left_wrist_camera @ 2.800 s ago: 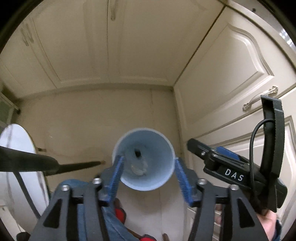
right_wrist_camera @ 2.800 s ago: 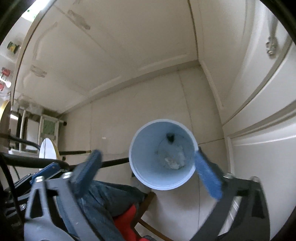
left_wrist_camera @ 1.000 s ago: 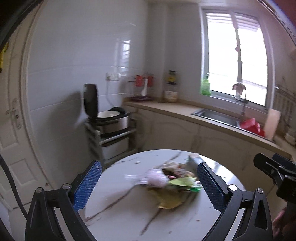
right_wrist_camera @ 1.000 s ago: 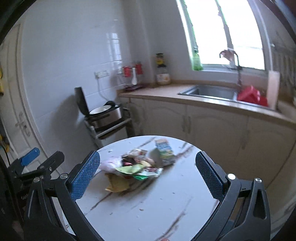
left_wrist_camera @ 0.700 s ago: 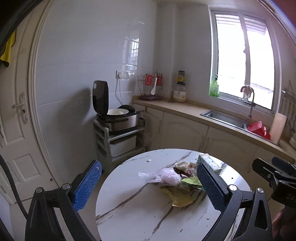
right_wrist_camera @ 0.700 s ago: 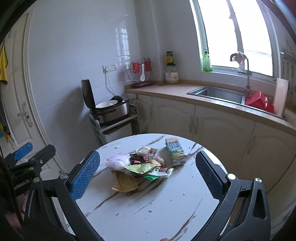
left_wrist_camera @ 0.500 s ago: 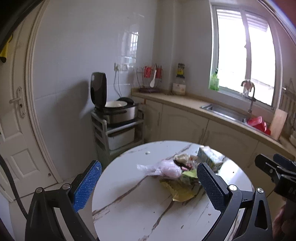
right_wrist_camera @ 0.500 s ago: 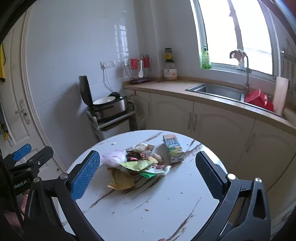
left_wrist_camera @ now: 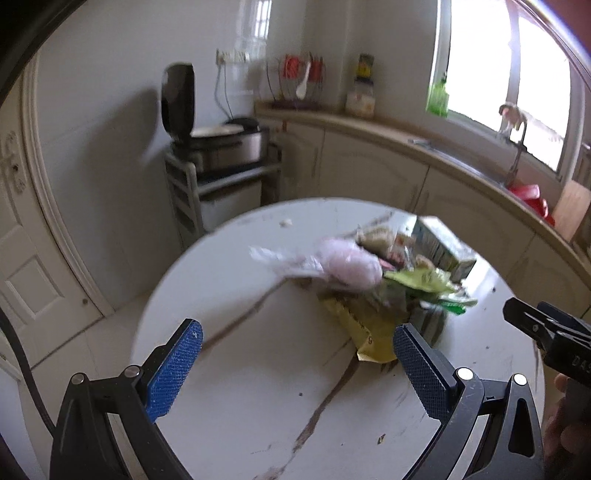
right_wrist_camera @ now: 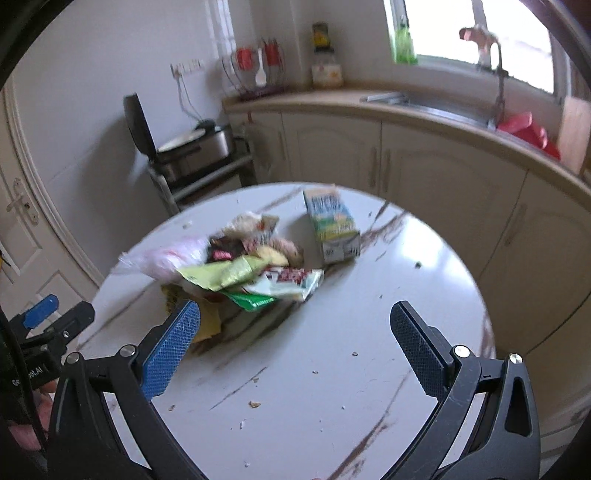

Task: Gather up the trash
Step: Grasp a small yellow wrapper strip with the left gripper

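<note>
On the round table, left to right

Table (right_wrist_camera: 424, 280): round white top with dark marble-like streaks; crumbs are scattered over the near half.

Left gripper (left_wrist_camera: 297, 356): blue-padded fingers spread wide with nothing between them, above the near left part of the table; in the right wrist view only its black body (right_wrist_camera: 55, 328) shows at the left edge.

Pink bag (right_wrist_camera: 173, 256): thin plastic, at the left end of the trash heap, toward the table's left edge; blurred in the left wrist view (left_wrist_camera: 347, 266).

Yellow wrapper (left_wrist_camera: 364, 328): flat on the table under the heap, at its near side, just in front of the left gripper's right finger.

Trash heap (right_wrist_camera: 255, 267): wrappers piled together around the table's middle, a light green one (right_wrist_camera: 225, 275) on top, a darker green one (right_wrist_camera: 253, 301) poking out beneath, and a white and red one (right_wrist_camera: 295, 278) on the right side.

Carton (right_wrist_camera: 332, 223): a drink box lying on its side toward the far edge, just right of the heap; whether it touches the heap cannot be told.

Right gripper (right_wrist_camera: 295, 343): fingers spread wide and holding nothing, over the near middle of the table, the heap's near edge behind the left finger.

Surroundings: a rice cooker (right_wrist_camera: 192, 146) with its lid up on a rack at far left, a counter (right_wrist_camera: 424, 114) with a sink and tap along the back, a window (right_wrist_camera: 476, 33) above it.
</note>
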A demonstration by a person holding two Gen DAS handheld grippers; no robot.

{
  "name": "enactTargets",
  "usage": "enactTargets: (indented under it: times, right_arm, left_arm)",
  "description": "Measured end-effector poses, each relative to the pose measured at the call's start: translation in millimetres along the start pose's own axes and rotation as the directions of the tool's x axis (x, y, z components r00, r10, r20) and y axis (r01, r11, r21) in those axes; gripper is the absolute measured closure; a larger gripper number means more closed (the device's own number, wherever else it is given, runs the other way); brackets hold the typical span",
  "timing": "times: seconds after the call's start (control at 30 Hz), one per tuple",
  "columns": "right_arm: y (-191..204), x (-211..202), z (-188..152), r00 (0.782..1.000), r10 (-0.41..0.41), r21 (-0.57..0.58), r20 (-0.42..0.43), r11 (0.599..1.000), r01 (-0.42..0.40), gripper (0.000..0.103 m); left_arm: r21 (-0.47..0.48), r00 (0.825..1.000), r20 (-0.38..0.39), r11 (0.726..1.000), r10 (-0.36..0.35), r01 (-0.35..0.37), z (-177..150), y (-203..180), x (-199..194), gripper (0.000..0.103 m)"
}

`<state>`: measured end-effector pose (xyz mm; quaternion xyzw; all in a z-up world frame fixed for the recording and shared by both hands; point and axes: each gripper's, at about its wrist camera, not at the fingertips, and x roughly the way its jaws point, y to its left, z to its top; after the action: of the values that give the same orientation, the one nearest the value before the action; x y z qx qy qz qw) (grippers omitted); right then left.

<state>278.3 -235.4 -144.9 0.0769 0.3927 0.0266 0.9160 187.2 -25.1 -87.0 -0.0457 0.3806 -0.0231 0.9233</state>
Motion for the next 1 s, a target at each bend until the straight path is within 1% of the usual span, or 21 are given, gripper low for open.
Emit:
enactTargets:
  times: [0.13,0.33,0.4,0.43,0.47,0.5,0.53,0.57,0.6,0.63,0.67,0.7,0.73,0.77,0.87,0.93,1.0]
  right_arm:
    - [-6.9,22.7,-4.8,0.999,0.007,0.011,-0.048,1.000,-0.006,0.000]
    - [-16.7,42.2,-5.2,0.997,0.014,0.029,-0.081,1.000,-0.012,0.000]
    - [-18.7,47.2,-4.0,0.996,0.017,0.033,-0.087,0.999,-0.014,0.000]
    - [-21.2,49.5,-4.1,0.996,0.020,0.037,-0.091,0.999,-0.017,0.000]
    - [-22.6,51.2,-3.8,0.995,0.021,0.041,-0.093,0.999,-0.018,0.000]
    - [-23.1,52.4,-3.1,0.995,0.022,0.042,-0.094,0.999,-0.018,0.000]
    - [-24.9,53.9,-3.1,0.995,0.023,0.044,-0.095,0.999,-0.019,0.000]
    - [-26.3,54.7,-3.1,0.995,0.024,0.046,-0.096,0.999,-0.019,0.000]
    - [-26.9,55.6,-2.6,0.995,0.024,0.047,-0.097,0.999,-0.019,0.000]
    - [-28.2,57.1,-2.5,0.995,0.026,0.050,-0.099,0.999,-0.021,0.000]
    - [-28.6,58.5,-2.1,0.995,0.027,0.050,-0.100,0.998,-0.022,0.000]
    - [-28.7,59.4,-2.2,0.994,0.030,0.050,-0.101,0.998,-0.025,0.000]
    - [-29.0,60.8,-1.8,0.994,0.035,0.051,-0.102,0.998,-0.030,0.000]
    - [-29.2,62.3,-1.5,0.994,0.039,0.054,-0.103,0.998,-0.034,0.000]
    - [-30.3,67.5,0.4,0.992,0.067,0.072,-0.106,0.996,-0.059,0.001]
    - [-31.3,72.4,2.3,0.990,0.088,0.087,-0.110,0.993,-0.079,0.002]
    - [-30.4,77.3,4.1,0.987,0.110,0.100,-0.115,0.990,-0.098,0.003]
  left_arm:
    - [-0.011,0.998,-0.061,1.000,-0.021,0.020,16.7,-0.2,33.4,0.001]
    - [-0.036,0.990,-0.129,0.998,-0.050,0.046,49.1,-0.4,90.2,0.001]
    - [-0.045,0.988,-0.149,0.998,-0.049,0.043,56.6,0.7,106.9,0.006]
    - [-0.051,0.985,-0.163,0.998,-0.051,0.043,60.6,1.8,115.0,0.015]
    - [-0.064,0.981,-0.185,0.996,-0.065,0.054,65.4,3.3,126.0,0.030]
    - [-0.075,0.976,-0.202,0.995,-0.078,0.064,68.4,4.6,133.6,0.037]
    - [-0.066,0.980,-0.188,0.996,-0.068,0.057,75.4,4.7,138.1,0.038]
    - [-0.060,0.980,-0.190,0.997,-0.068,0.057,77.9,4.8,141.5,0.049]
    - [-0.050,0.978,-0.192,0.996,-0.077,0.068,85.5,4.7,147.3,0.049]
    - [-0.045,0.978,-0.193,0.997,-0.077,0.070,88.2,2.8,152.3,0.057]
    - [-0.044,0.978,-0.193,0.996,-0.085,0.078,92.6,3.3,155.9,0.066]
    - [-0.045,0.976,-0.193,0.995,-0.101,0.094,98.1,4.6,160.2,0.072]
    - [-0.048,0.974,-0.195,0.993,-0.118,0.111,103.6,6.2,164.7,0.080]
    - [-0.044,0.973,-0.193,0.992,-0.127,0.121,104.1,5.5,167.0,0.085]
    - [-0.023,0.975,-0.183,0.992,-0.124,0.122,108.9,12.1,174.1,0.088]
    - [-0.024,0.975,-0.180,0.991,-0.133,0.131,117.9,22.1,179.1,0.094]
    - [-0.013,0.977,-0.173,0.992,-0.125,0.125,122.9,30.5,181.4,0.097]
